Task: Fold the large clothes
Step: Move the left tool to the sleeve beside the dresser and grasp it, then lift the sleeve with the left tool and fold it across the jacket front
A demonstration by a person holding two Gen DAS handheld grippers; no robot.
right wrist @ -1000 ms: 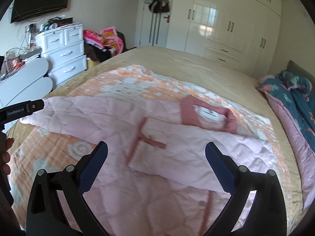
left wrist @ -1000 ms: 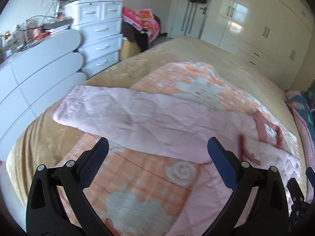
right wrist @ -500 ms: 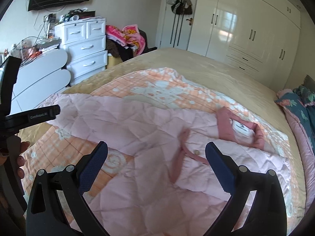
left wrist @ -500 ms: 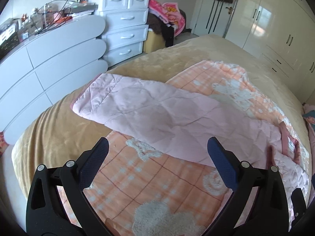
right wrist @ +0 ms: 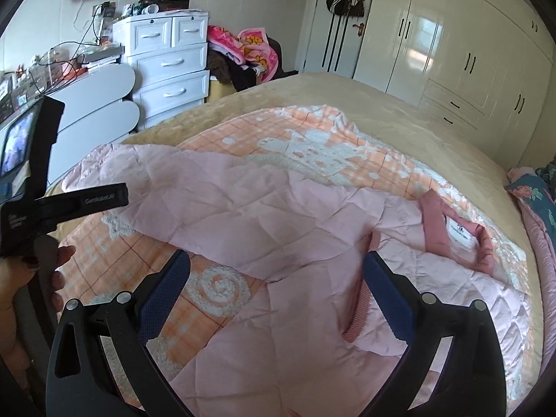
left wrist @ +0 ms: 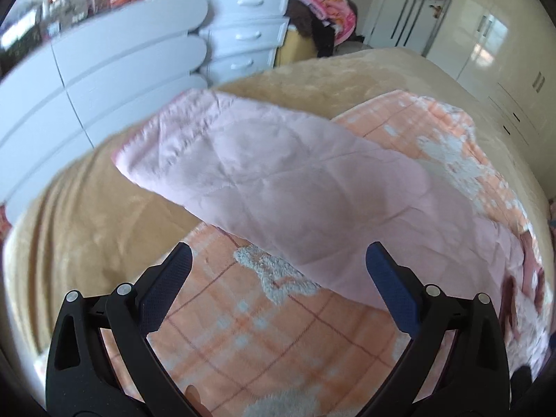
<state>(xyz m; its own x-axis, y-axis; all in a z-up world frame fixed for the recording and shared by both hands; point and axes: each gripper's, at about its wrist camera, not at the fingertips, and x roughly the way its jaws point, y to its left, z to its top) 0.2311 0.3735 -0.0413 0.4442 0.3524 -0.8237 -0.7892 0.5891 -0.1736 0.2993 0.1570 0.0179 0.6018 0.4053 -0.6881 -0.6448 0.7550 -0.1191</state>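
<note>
Left gripper (left wrist: 278, 271) spread wide, holding nothing, aimed at pink jacket's (right wrist: 278, 215) sleeve (left wrist: 264, 173) stretching leftward toward bed's (right wrist: 399, 118) left edge. Right gripper (right wrist: 276, 278) likewise released, over jacket body on orange blanket (right wrist: 312, 132). Dresser (right wrist: 166, 66) and wardrobe (right wrist: 469, 52) beyond.

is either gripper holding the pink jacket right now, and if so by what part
Nothing is held. The left gripper and the right gripper are both open above the pink quilted jacket, with nothing between their fingers.
</note>
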